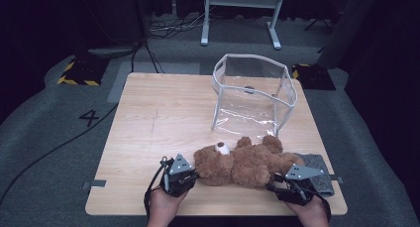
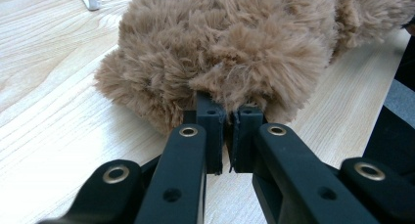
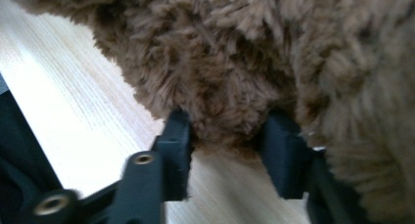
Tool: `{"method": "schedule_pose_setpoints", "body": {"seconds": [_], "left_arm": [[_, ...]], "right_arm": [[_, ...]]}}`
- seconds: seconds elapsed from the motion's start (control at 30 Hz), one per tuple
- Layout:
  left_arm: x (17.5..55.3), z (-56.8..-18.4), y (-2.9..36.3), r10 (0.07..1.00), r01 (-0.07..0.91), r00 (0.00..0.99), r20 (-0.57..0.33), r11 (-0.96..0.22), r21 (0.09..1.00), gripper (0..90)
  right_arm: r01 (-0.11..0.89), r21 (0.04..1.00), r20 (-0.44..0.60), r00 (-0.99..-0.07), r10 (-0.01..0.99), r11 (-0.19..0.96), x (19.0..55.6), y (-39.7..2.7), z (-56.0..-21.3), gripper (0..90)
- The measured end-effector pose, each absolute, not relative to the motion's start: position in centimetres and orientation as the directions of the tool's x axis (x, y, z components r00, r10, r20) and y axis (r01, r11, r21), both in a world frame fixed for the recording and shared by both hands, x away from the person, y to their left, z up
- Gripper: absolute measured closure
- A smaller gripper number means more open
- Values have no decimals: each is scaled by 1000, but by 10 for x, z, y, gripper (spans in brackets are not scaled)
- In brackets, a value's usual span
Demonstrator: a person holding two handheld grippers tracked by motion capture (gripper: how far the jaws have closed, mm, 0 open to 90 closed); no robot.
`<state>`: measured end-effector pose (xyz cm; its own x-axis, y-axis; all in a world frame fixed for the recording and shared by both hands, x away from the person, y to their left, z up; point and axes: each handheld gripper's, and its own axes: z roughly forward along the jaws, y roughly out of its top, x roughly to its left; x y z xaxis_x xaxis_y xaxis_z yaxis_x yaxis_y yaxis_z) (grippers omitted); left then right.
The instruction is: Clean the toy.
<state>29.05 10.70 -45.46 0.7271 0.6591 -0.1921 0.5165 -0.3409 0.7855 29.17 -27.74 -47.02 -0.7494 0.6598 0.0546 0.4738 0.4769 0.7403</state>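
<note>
Brown plush teddy bear lying across the desk's near edge: left gripper, jaws pinched shut on head fur; right gripper, jaws half-closed around a limb, should clamp firmly before lifting toward the clear bag.

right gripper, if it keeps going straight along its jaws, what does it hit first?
The teddy bear. The right gripper has brown fur bulging between its jaws, seemingly a leg. Whether the pads already press on it is unclear. In the high view the clear bag stands farther back on the table.
</note>
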Motion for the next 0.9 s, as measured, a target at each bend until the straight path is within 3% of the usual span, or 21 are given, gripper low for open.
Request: {"method": "schedule_pose_setpoints", "body": {"seconds": [0.13,0.2,0.57,0.9], "left_arm": [[291,-455,108,649,515,733,-205,-331,791,857],[290,-455,108,650,515,731,-207,-327,792,856],[276,-430,115,641,428,751,-160,-288,857,856],[269,-410,122,621,430,758,-198,-248,868,854]], "right_arm": [[474,739,65,-757,650,478,295,-277,-466,818],[459,733,39,-765,643,501,296,-274,-463,873],[416,777,38,-780,624,472,291,-282,-420,887],[429,793,94,-789,608,434,278,-289,-376,885]]}}
